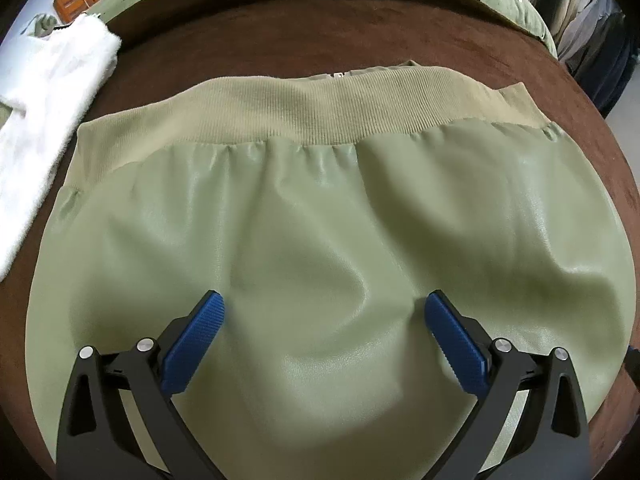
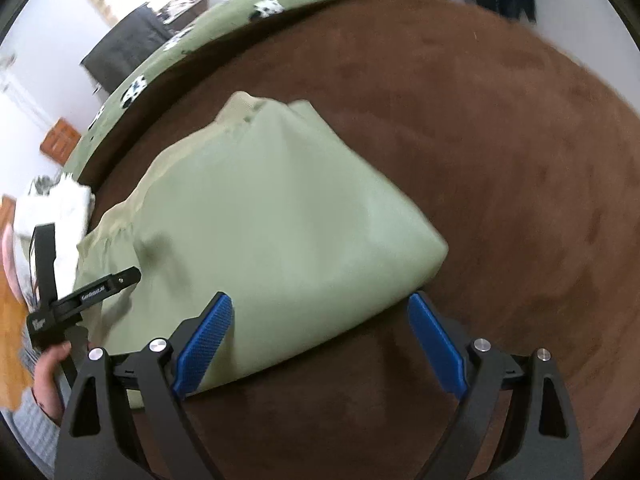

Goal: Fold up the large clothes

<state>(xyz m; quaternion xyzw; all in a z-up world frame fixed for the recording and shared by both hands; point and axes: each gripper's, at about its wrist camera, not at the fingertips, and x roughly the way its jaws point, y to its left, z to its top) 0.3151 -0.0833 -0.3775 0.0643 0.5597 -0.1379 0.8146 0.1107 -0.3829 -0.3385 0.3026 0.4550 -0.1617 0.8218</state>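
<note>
Left gripper: jaws wide apart, nothing held, hovering over the middle of the green jacket. Right gripper: jaws also wide apart and empty, straddling the jacket's near folded edge.

Jacket lies folded on the brown blanket, ribbed hem at the far side, zipper end just visible above it. No containers in view.

White fluffy garment lies just beside the jacket's left edge. Open brown blanket to the right of and beyond the jacket. Green patterned bedding borders the blanket's far edge.
</note>
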